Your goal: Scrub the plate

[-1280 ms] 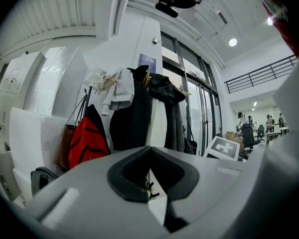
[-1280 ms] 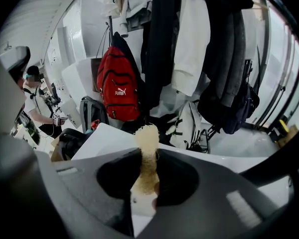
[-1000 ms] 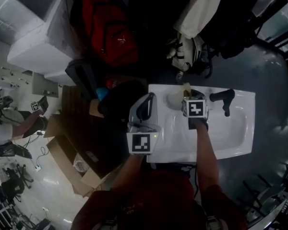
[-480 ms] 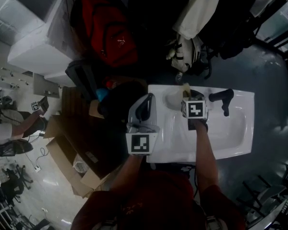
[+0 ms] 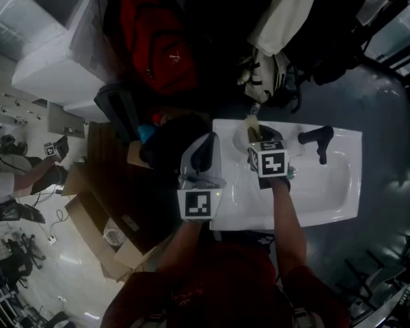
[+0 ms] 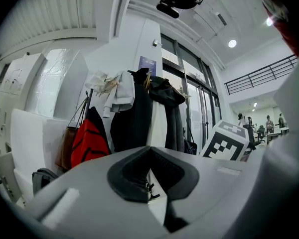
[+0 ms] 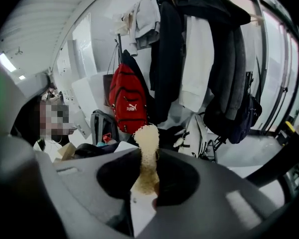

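The right tool point(image 7: 147, 159) is clamped on a beige sponge point(image 7: 148, 133), whose end pokes out past the tips. In the head view the tool hangs over the pale plate point(image 5: 240, 141), which lies in the 10 o'clock corner of the white sink point(image 5: 328, 190). The left tool point(image 6: 149, 151), at 9 o'clock of the right one, has its jaws closed together with nothing between them.

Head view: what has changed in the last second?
The right gripper, shut on the beige scrubber, shifted slightly left and toward you over the white sink. The left gripper stayed beside the sink's left edge, jaws together. Nothing was picked up or released.
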`<control>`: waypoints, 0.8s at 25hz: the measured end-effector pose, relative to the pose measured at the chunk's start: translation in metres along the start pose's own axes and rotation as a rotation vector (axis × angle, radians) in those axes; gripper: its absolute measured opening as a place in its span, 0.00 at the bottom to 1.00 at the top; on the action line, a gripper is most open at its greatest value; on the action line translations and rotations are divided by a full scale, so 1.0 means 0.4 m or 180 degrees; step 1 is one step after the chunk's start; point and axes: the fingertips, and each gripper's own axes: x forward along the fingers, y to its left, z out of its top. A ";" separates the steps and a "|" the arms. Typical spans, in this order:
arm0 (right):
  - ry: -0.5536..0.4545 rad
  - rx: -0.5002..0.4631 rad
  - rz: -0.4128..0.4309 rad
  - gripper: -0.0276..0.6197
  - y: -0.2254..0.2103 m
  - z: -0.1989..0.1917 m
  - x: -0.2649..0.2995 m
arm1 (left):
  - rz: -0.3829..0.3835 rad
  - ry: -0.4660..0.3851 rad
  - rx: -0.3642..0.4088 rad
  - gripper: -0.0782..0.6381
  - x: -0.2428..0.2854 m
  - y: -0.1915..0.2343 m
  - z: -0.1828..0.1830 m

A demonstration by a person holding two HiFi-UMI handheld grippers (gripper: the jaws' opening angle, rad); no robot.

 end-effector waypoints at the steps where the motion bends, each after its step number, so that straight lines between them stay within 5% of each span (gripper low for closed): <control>1: -0.0013 -0.0021 0.0066 0.17 0.023 0.005 -0.001 | 0.0009 -0.0003 -0.0010 0.12 -0.003 0.002 0.001; 10: 0.0187 -0.0094 0.0362 0.17 0.142 -0.031 0.036 | 0.0064 -0.0008 -0.0029 0.12 -0.018 0.028 -0.003; 20: 0.0429 -0.0017 0.0331 0.17 0.141 -0.095 0.078 | 0.0075 0.0023 -0.0029 0.12 -0.018 0.045 -0.015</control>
